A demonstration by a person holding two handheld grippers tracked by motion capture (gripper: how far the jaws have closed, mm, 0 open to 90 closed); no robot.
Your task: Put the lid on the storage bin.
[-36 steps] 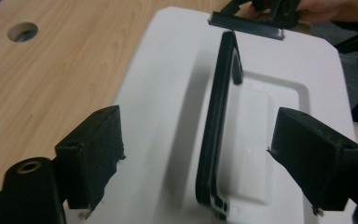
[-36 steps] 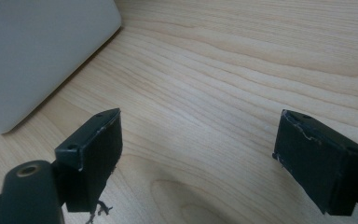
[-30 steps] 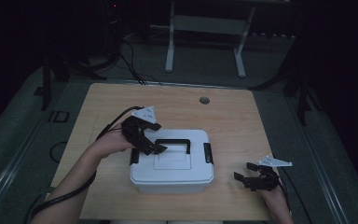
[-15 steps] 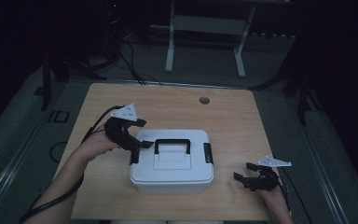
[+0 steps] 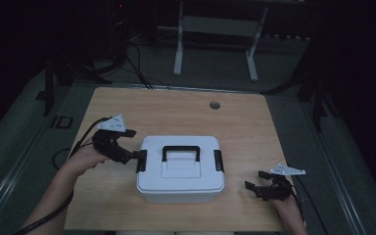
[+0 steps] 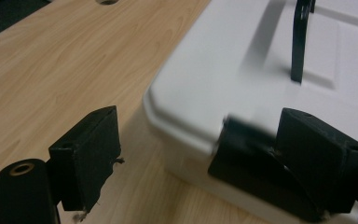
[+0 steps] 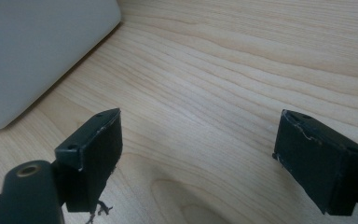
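Gaping L claw [image 6: 196,154] beside smooth white box [image 5: 180,171]

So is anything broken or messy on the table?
Nothing stands out. The white box sits flat and square on the table, lid on, handle lying flat. The left gripper is at its left latch. No spills.

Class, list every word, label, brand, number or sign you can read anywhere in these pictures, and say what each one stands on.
None can be read.
White storage box: no label or brand on its lid, black handle or latches.
Grey plates on the left gripper and right gripper: small dark marks, too small to read.
Floor left of the wooden table: a pale outlined mark, too dim to read.
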